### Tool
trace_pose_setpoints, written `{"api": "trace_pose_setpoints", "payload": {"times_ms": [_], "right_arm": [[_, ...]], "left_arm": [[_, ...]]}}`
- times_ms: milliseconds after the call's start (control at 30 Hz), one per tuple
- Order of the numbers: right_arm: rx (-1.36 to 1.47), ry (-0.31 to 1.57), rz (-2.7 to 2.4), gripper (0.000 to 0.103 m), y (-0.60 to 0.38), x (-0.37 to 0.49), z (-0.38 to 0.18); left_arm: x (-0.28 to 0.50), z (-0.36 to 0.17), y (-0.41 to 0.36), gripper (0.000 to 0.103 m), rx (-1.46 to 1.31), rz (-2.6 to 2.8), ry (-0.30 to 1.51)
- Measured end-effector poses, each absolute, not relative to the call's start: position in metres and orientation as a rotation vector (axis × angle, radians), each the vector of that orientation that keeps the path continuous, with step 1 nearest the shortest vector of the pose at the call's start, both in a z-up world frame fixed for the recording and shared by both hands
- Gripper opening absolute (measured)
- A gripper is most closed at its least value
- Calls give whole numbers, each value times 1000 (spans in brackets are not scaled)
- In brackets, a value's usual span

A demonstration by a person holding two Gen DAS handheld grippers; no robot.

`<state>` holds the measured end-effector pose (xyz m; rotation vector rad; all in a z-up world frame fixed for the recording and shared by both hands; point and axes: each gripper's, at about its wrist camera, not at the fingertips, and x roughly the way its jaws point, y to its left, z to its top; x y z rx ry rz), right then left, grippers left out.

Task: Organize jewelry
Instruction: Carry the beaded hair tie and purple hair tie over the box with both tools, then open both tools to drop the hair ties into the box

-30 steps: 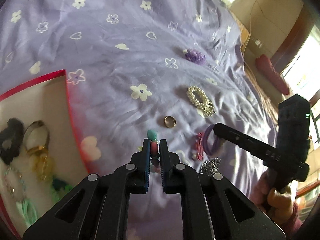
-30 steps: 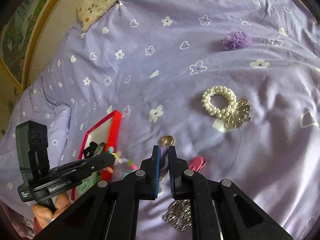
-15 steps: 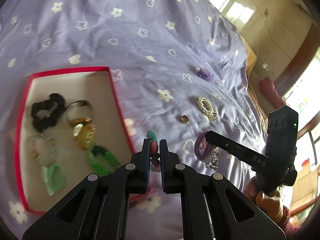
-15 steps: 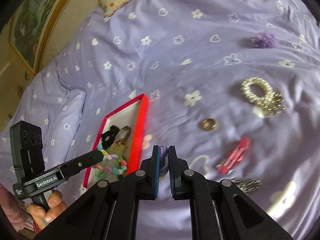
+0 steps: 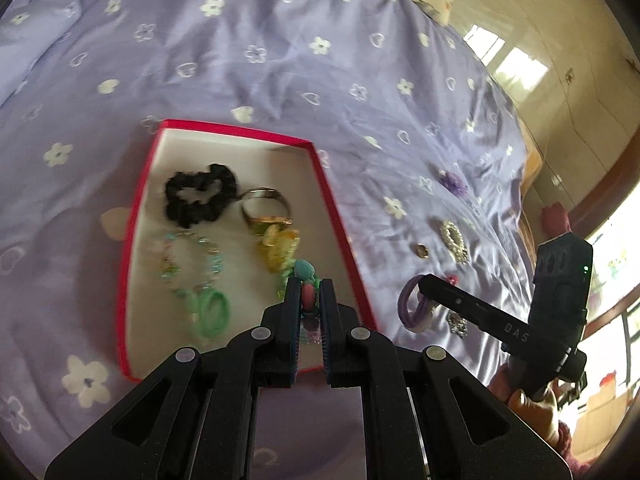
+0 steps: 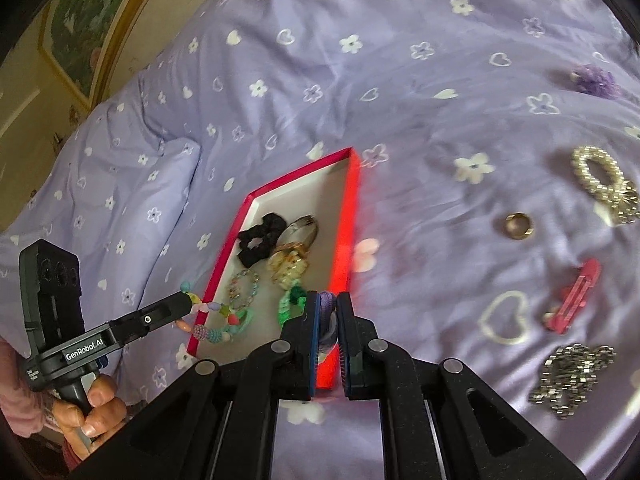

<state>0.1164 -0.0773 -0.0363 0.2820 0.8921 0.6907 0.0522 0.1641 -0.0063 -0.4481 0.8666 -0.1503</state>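
Left gripper: the left gripper (image 5: 307,295) is pressed together on a beaded bracelet (image 6: 208,316), its pink and teal beads poking out between the pads (the rest of the strand dangles from the tip in the right wrist view).
Right gripper: the right gripper (image 6: 329,312) is pinched on a purple hair tie (image 5: 416,304), a loop of it hanging off the tip.
What changed: 1 second ago both tools were over the loose pile on the purple bedspread (image 5: 280,60); now both have swung across to the red box (image 5: 344,240), which fills the middle of the left wrist view where only a corner showed before.
Where things stand: the bracelet hangs over the near end of the box; the hair tie looks to be just outside the box's right wall, over the bedspread.
Already in the box: a black scrunchie (image 5: 200,196), a gold ring piece (image 5: 268,208), a pale bead bracelet (image 5: 188,260) and green hair ties (image 5: 212,312).
Left on the bedspread: 1 gold ring (image 6: 519,226), a pearl bracelet (image 6: 600,180), a pink hair clip (image 6: 576,296), a silver chain (image 6: 572,372) and a purple flower piece (image 6: 596,78).
Meaning for the task: 2 pieces are nearly delivered; I would judge the next step to be letting them drop, the right one after a little more travel over the wall.
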Motion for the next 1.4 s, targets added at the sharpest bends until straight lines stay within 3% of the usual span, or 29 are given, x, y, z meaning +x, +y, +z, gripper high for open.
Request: {"api": "trace_pose_setpoints", "payload": {"times_ms": [667,1400], "right_arm": [[190,945,748,8,-1,138,-54],[109,1004,727,15,20,159,-79]], "left_arm": [[74,-28,201,7,-519,-97,852],[99,-87,228,8,-498,59,1007]]}}
